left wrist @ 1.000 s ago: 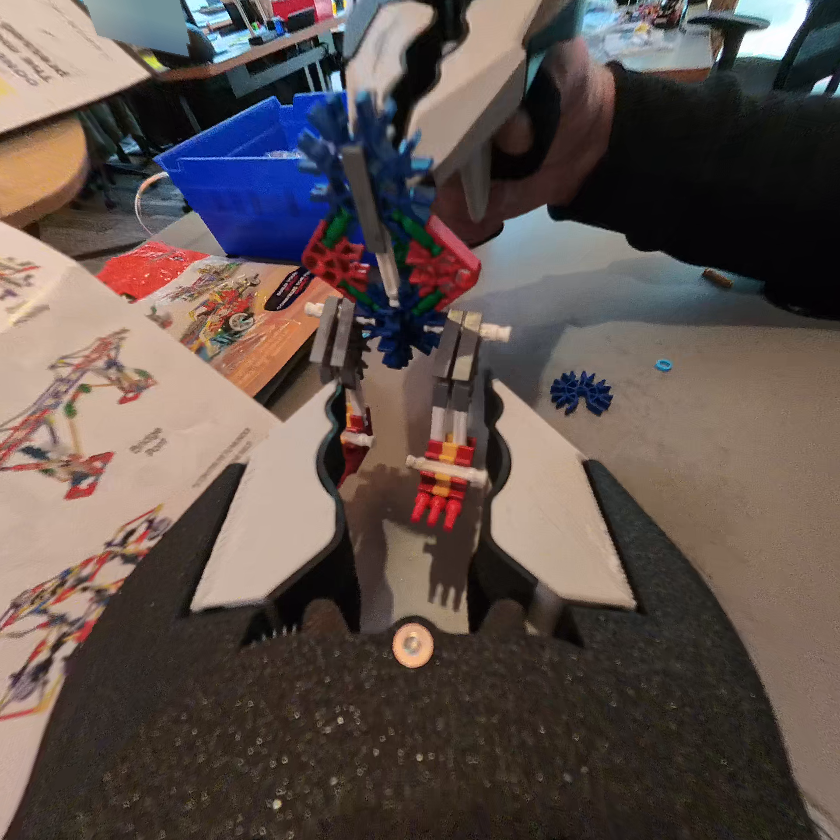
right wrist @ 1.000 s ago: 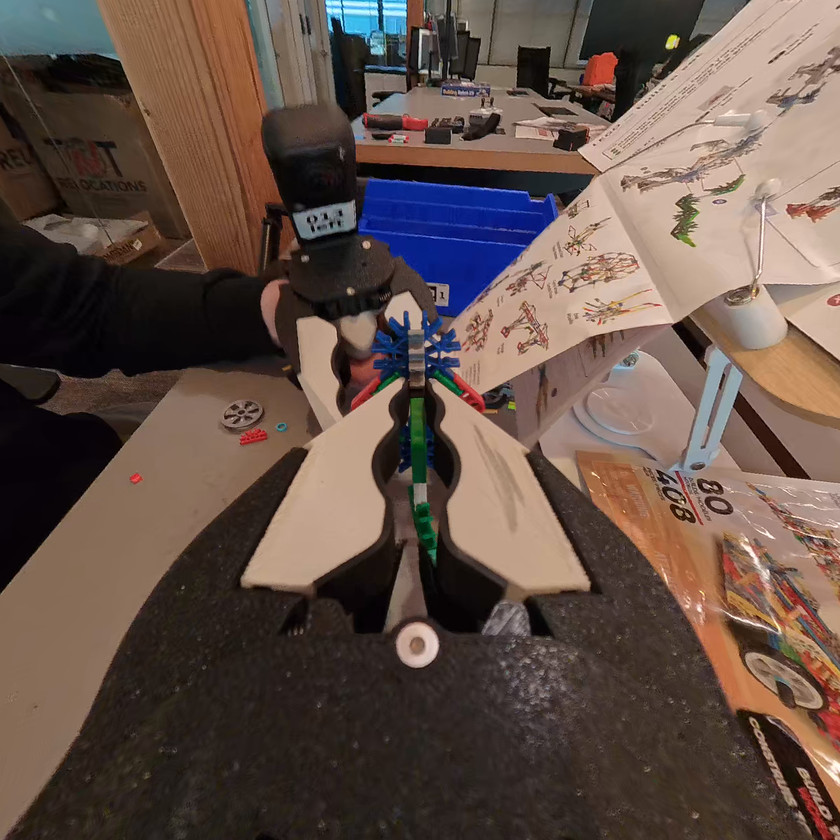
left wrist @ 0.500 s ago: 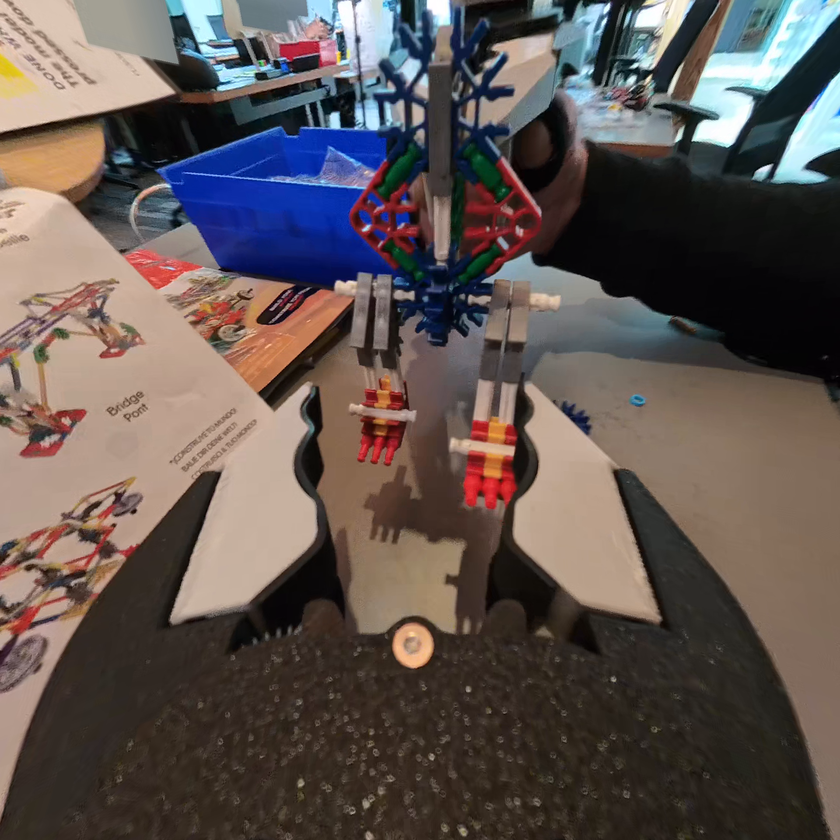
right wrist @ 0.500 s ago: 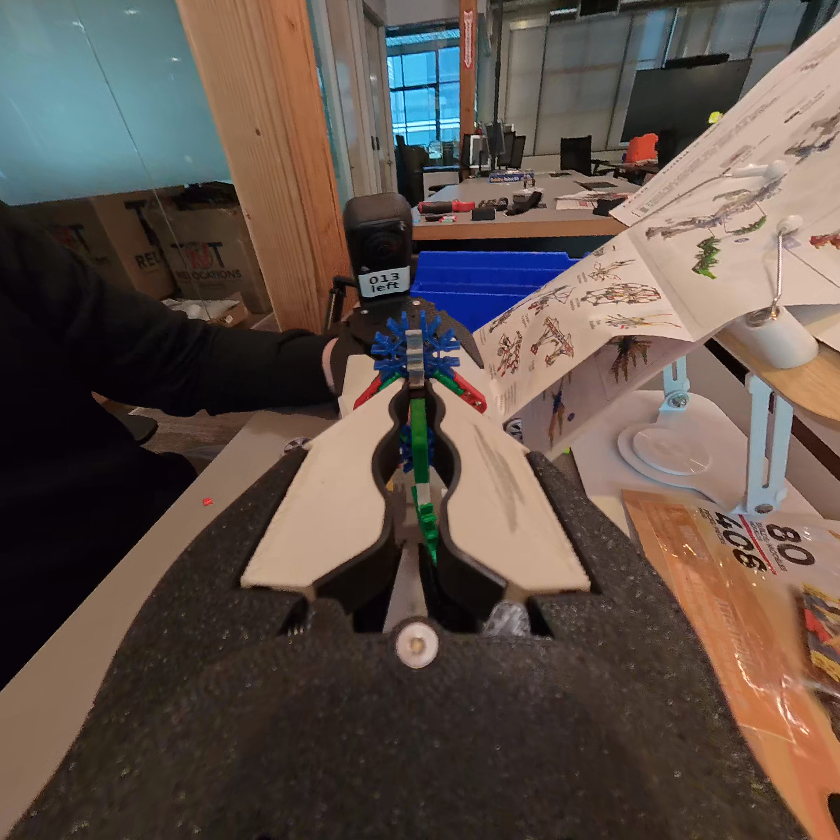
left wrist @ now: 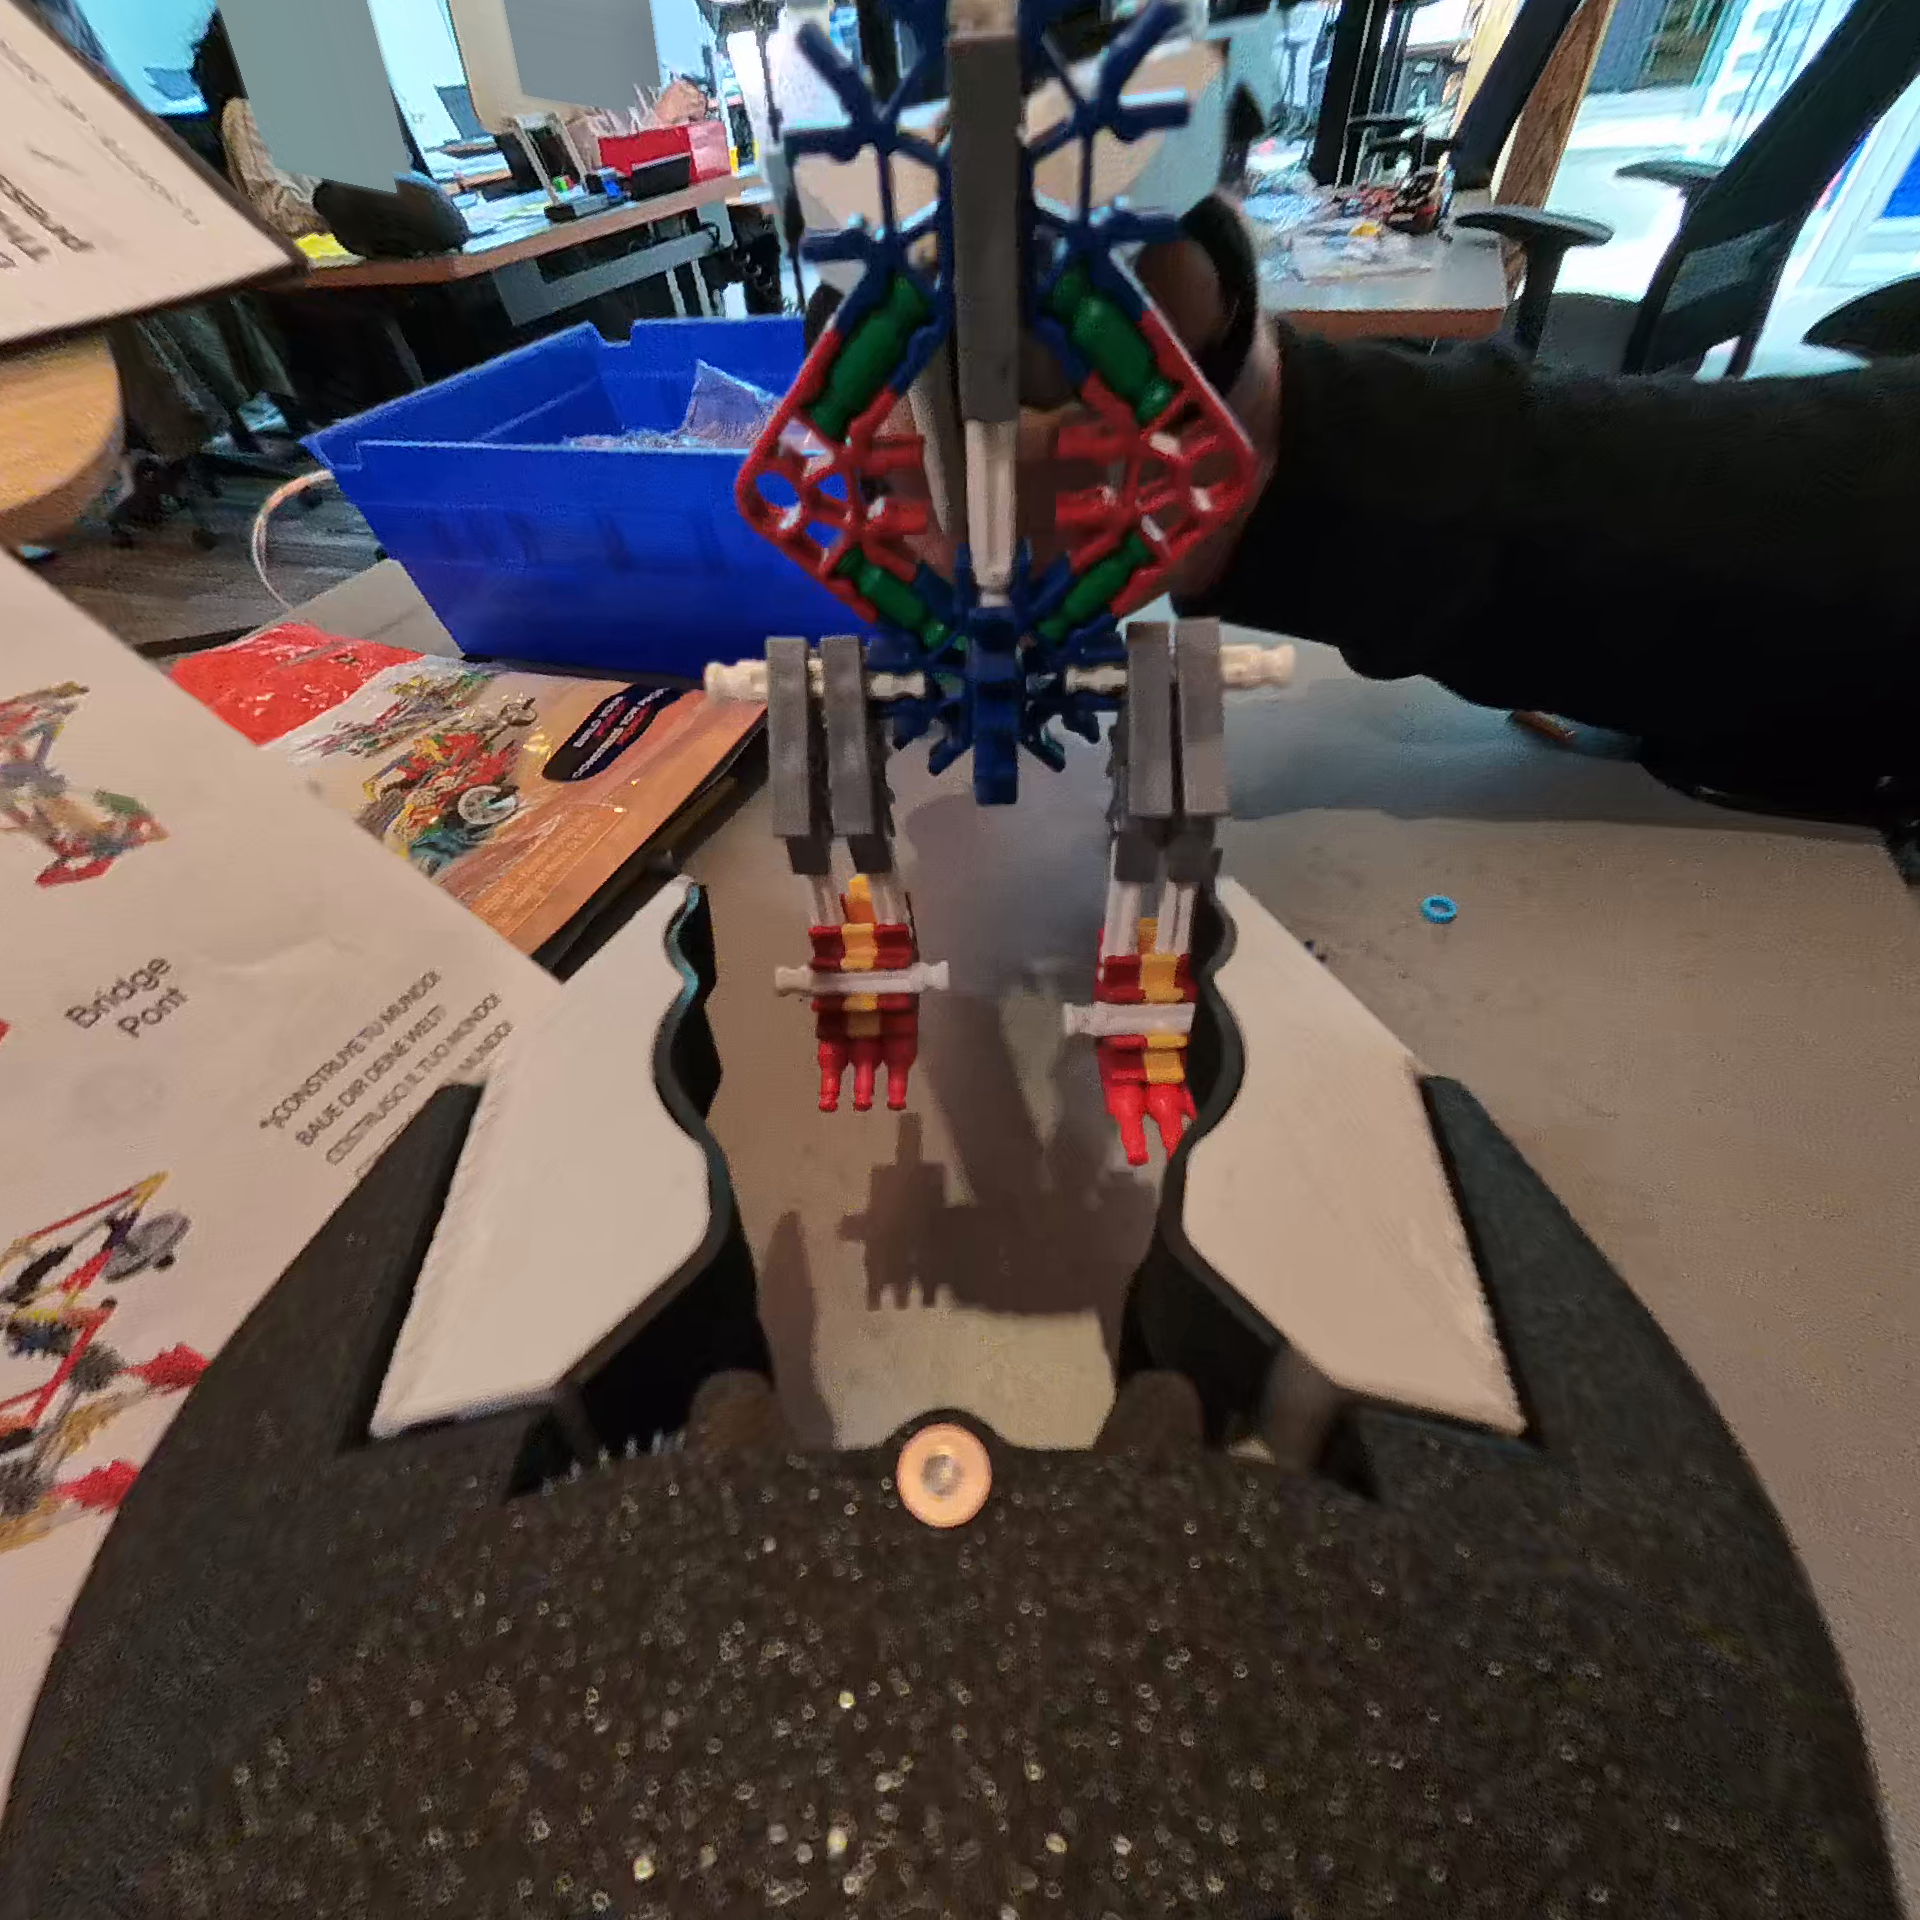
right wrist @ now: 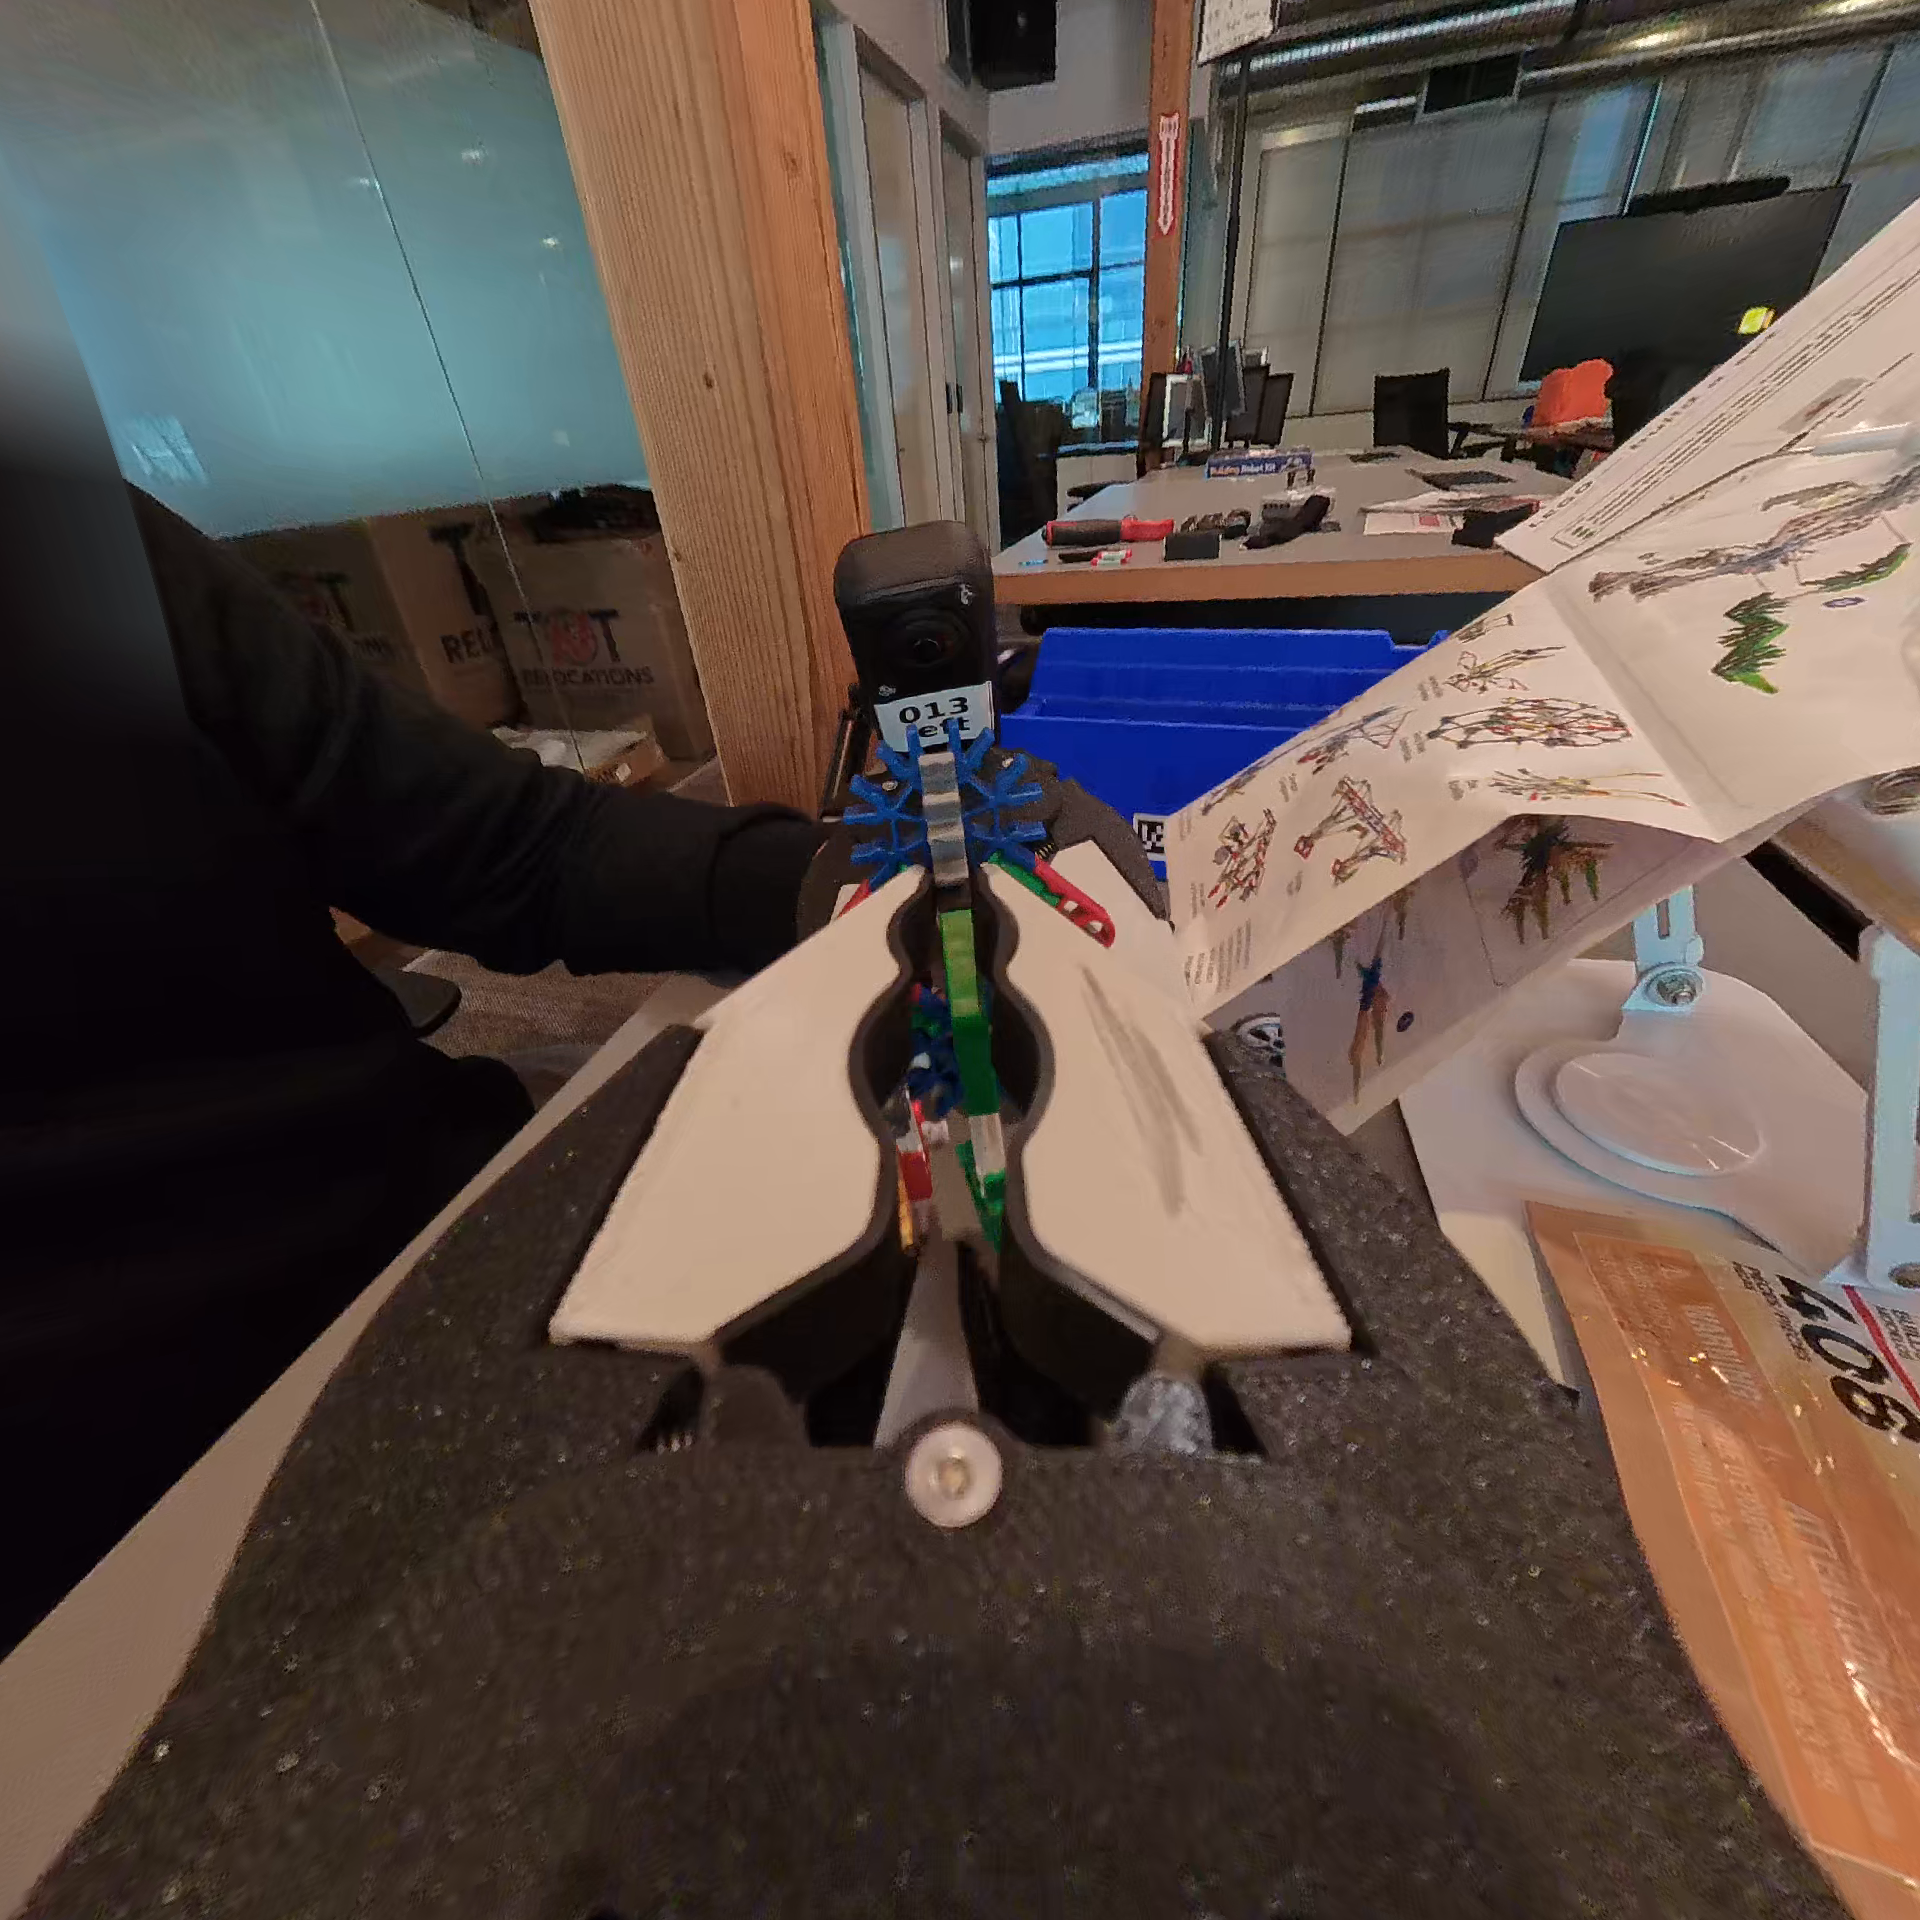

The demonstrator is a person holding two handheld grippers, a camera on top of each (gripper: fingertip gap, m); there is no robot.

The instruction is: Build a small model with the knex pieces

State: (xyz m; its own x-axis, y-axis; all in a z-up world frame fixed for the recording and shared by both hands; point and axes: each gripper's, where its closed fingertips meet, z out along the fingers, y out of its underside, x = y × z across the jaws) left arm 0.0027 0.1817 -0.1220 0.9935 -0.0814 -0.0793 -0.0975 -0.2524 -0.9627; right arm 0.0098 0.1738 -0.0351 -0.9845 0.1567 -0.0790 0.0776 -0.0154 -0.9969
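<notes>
Hanging in front of the left tongs, a toy model of rods and connectors: blue snowflake hubs, red lattice pieces, green rods, a grey spine, two grey legs ending in red-and-yellow feet. Left tongs gape wide with nothing gripped; the right foot sits just beside, perhaps touching, the right finger's inner edge — blur makes it hard to call. Feet clear of the counter, shadow below them. Behind the model, a hand in a dark sleeve. Farther back a blue bin; left of it a boxed kit lying flat and a leaflet overhanging. One small blue ring lies on the counter to the right, well apart.

Right wrist view: right tongs closed down to a narrow slot on the model, pinching its green and grey spine edge-on; blue hub sticks out past the tips. Beyond the hub, the left tongs' camera block faces back, dark sleeve leading to it. Bin behind, leaflet draped from a stand at right, kit at lower right.
</notes>
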